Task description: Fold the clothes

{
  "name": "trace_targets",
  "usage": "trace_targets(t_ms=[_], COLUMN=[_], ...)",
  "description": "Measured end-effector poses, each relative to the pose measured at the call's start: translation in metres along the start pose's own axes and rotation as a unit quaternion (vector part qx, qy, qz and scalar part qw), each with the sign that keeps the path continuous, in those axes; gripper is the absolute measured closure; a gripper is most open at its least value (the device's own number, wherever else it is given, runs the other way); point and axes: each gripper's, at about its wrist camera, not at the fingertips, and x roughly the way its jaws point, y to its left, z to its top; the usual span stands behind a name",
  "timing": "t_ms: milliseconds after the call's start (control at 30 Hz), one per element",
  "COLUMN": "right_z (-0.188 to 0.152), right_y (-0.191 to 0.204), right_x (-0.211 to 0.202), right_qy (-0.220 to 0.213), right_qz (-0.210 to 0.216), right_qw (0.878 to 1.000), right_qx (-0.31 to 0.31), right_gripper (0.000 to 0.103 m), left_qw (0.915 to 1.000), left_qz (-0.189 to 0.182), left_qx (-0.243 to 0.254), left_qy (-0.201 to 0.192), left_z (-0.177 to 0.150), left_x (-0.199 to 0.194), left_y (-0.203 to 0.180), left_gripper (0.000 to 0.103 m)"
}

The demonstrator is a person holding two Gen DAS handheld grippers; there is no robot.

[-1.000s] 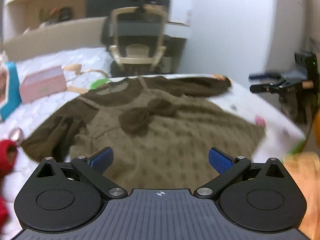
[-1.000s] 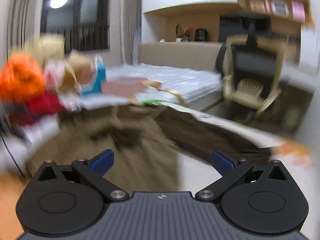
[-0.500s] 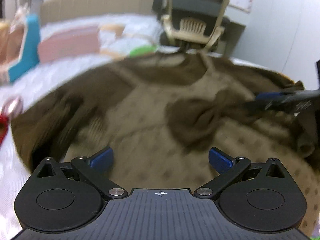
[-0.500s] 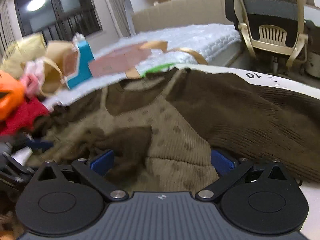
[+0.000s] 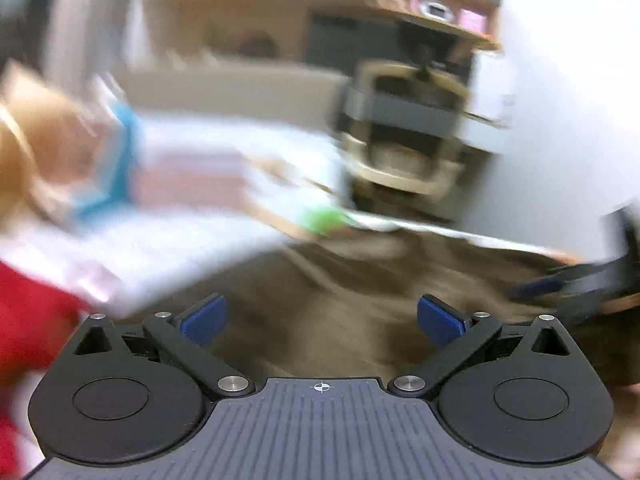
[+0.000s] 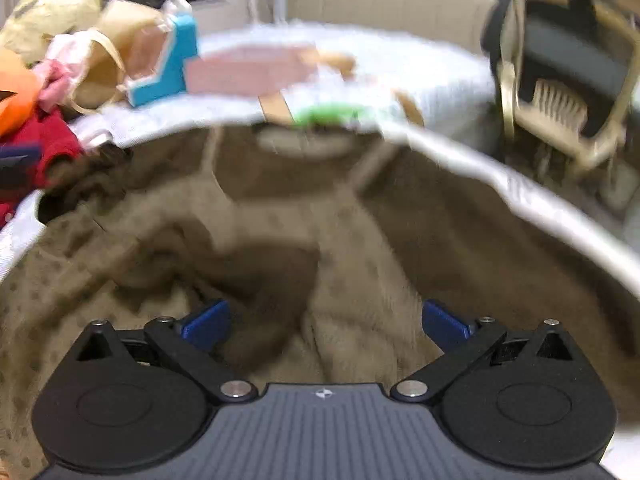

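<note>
Left gripper, right gripper agape over brown garment

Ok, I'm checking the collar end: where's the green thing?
In the right wrist view, the green thing lies top centre, just beyond the brown garment's neckline, right of the pink box.

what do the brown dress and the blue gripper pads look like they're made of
Brown dress: looks like soft knit or fleecy fabric, matte, with rumpled folds and a dotted tan panel; blur hides the weave. Pads on the right gripper: probably matte blue rubber or plastic, with no gloss.
</note>
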Motion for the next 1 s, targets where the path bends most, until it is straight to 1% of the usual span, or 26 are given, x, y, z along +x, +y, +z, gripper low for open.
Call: trace_targets(t_ms=[33,67,100,133,200,233,267,300,400,467,500,533,567,600,633,667,733,800,833,900,1000], right_z=[0.01,0.022,0.033,0.046,0.069,0.08,0.09,0.098,0.112,0.111,0.109,0.107,0.105,0.107,0.112,0.118,0.132,0.146,0.15,0.149,0.129], right_y=[0.008,0.016,0.025,0.035,0.055,0.067,0.08,0.094,0.13,0.147,0.154,0.159,0.162,0.16,0.154,0.148,0.123,0.084,0.062,0.018,-0.044], right_x=[-0.005,-0.009,-0.013,-0.013,0.001,0.013,0.026,0.04,0.084,0.112,0.124,0.129,0.13,0.124,0.111,0.099,0.071,0.043,0.034,0.023,0.018], right_qy=[-0.015,-0.027,-0.039,-0.043,-0.03,-0.019,-0.011,-0.007,0.006,0.031,0.043,0.048,0.047,0.036,0.016,-0.004,-0.052,-0.096,-0.11,-0.12,-0.102], right_qz=[0.008,0.022,0.037,0.061,0.121,0.152,0.173,0.186,0.204,0.212,0.212,0.209,0.204,0.199,0.196,0.193,0.166,0.123,0.096,0.046,-0.01], right_qw=[1.0,0.999,0.998,0.997,0.992,0.988,0.985,0.982,0.979,0.977,0.976,0.977,0.978,0.979,0.98,0.981,0.985,0.988,0.989,0.991,0.989], right_qx=[-0.012,-0.02,-0.029,-0.033,-0.022,-0.015,-0.013,-0.016,-0.017,-0.013,-0.011,-0.012,-0.015,-0.017,-0.02,-0.022,-0.018,-0.001,0.012,0.044,0.104], right_gripper=[0.001,0.004,0.011,0.015,0.038,0.043,0.046,0.046,0.046,0.046,0.052,0.062,0.072,0.081,0.088,0.09,0.091,0.091,0.091,0.091,0.091], left_qw=[0.9993,0.9978,0.998,0.9973,0.9945,0.9929,0.9911,0.9889,0.981,0.9743,0.9706,0.9681,0.9699,0.9719,0.9741,0.9765,0.9826,0.9886,0.9913,0.9959,0.9992], left_qz=[0.036,0.063,0.064,0.069,0.08,0.087,0.093,0.099,0.119,0.131,0.137,0.141,0.134,0.127,0.119,0.11,0.088,0.063,0.05,0.026,-0.013], left_qx=[0.013,0.018,-0.003,-0.025,-0.067,-0.081,-0.095,-0.109,-0.15,-0.178,-0.192,-0.201,-0.196,-0.191,-0.184,-0.177,-0.155,-0.129,-0.114,-0.081,-0.037], left_qy=[-0.006,-0.008,-0.002,-0.002,-0.002,-0.007,-0.012,-0.017,-0.032,-0.042,-0.047,-0.051,-0.052,-0.052,-0.054,-0.055,-0.053,-0.047,-0.043,-0.029,-0.004], left_z=[0.0,-0.001,-0.003,-0.005,-0.008,-0.008,-0.007,-0.007,-0.006,-0.005,-0.005,-0.004,-0.003,-0.001,0.001,0.003,0.008,0.011,0.013,0.017,0.024], left_x=[0.004,0.009,0.012,0.011,0.008,0.004,0.0,-0.004,-0.016,-0.024,-0.028,-0.031,-0.031,-0.029,-0.028,-0.027,-0.019,-0.012,-0.008,0.004,0.024], left_y=[0.004,0.01,0.019,0.027,0.043,0.049,0.056,0.062,0.081,0.093,0.1,0.104,0.102,0.098,0.096,0.093,0.083,0.068,0.059,0.041,0.013], left_gripper=[0.0,0.0,0.0,0.0,0.0,0.0,0.0,0.0,0.0,0.0,0.0,0.0,0.0,0.0,0.0,0.0,0.0,0.0,0.0,0.0,0.0])
